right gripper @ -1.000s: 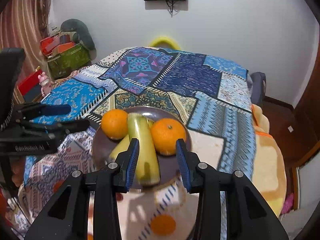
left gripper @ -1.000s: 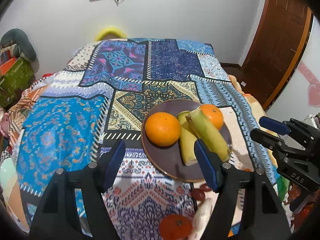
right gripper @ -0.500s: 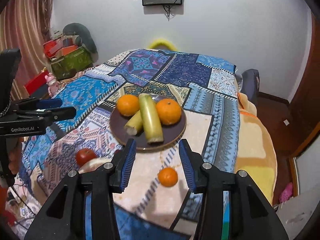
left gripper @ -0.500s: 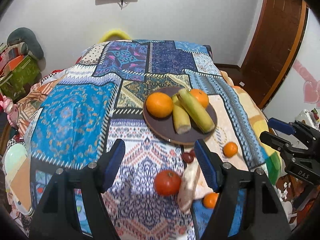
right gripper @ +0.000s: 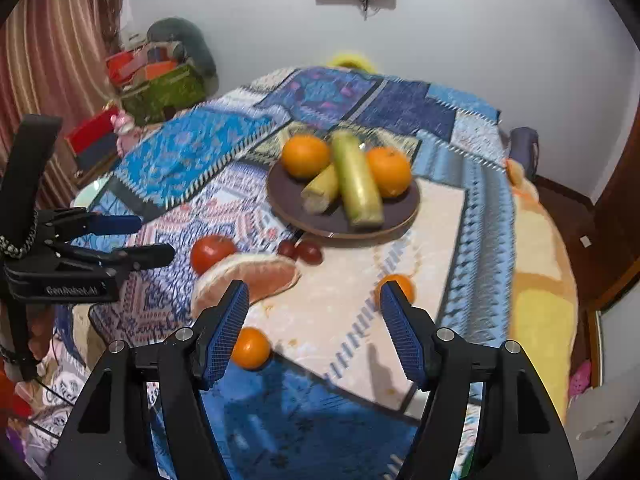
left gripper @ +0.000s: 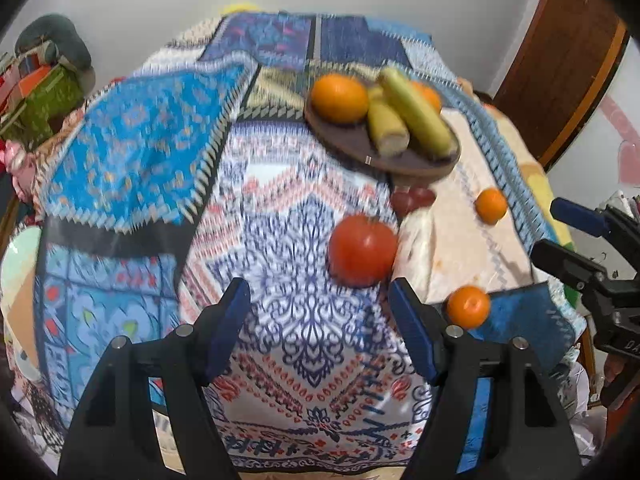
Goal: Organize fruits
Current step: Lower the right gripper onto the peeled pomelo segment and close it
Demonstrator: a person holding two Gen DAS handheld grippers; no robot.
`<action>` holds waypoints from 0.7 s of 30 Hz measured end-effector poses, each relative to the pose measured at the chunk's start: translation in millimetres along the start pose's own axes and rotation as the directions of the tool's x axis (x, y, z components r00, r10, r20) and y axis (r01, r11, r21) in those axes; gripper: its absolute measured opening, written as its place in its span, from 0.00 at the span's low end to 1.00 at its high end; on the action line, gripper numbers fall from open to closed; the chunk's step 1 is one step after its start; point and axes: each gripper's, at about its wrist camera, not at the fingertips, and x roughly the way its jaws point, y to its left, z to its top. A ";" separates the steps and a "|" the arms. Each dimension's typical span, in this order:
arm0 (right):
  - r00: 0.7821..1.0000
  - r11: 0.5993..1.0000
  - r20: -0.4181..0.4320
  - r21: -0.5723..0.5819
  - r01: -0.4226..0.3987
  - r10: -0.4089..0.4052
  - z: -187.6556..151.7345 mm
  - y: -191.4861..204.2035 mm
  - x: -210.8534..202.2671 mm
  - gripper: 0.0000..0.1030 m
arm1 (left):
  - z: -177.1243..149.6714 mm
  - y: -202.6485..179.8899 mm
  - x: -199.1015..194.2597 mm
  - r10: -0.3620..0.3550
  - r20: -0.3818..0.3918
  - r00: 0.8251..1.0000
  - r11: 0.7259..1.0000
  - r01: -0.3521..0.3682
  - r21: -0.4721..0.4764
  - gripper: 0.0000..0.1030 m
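A dark round plate (right gripper: 292, 200) on the patterned cloth holds two oranges (right gripper: 305, 155) and two yellow-green corn-like pieces (right gripper: 357, 182); it also shows in the left wrist view (left gripper: 352, 144). Loose on the cloth lie a red tomato (left gripper: 362, 250), a pomelo wedge (right gripper: 256, 272), small dark red fruits (right gripper: 302, 250) and two small oranges (right gripper: 250, 348), (right gripper: 398, 282). My left gripper (left gripper: 320, 316) is open and empty, just short of the tomato. My right gripper (right gripper: 314, 316) is open and empty, above the cloth between the small oranges.
The table's near edge drops off below both grippers. Boxes and bags (right gripper: 160, 80) stand at the back left, a wooden door (left gripper: 560, 60) at the right. A pale plate (left gripper: 16, 264) sits at the table's left edge.
Both grippers have pulled back from the plate toward the table's near edge, so the loose fruits came into view. The right gripper's jaws have opened wider.
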 end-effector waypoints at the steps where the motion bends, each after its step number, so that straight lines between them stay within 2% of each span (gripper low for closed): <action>1: 1.000 1.000 -0.009 0.002 -0.005 0.005 -1.1 0.9 2.7 0.63 | -3.2 0.0 5.1 -0.006 -0.016 1.000 1.000 0.006 -0.004 0.69; 7: 0.999 0.999 -0.032 0.028 -0.024 0.025 -5.0 3.7 13.7 0.63 | -12.5 -4.1 23.0 -0.018 -0.049 0.999 1.000 0.017 -0.014 0.69; 12: 0.999 0.999 -0.027 0.021 -0.024 0.024 -4.9 7.4 16.9 0.63 | -11.0 -14.3 23.2 -0.095 -0.045 0.994 0.995 0.094 -0.022 0.69; 17: 0.999 0.999 -0.037 0.033 -0.038 0.039 -2.8 7.3 22.8 0.63 | -5.2 -36.7 27.8 -0.094 -0.044 0.995 0.995 0.096 0.035 0.69; 21: 0.997 0.998 -0.050 0.044 -0.050 0.052 0.0 8.3 29.7 0.63 | -3.0 -29.6 24.1 -0.080 -0.023 0.997 0.997 0.081 0.020 0.69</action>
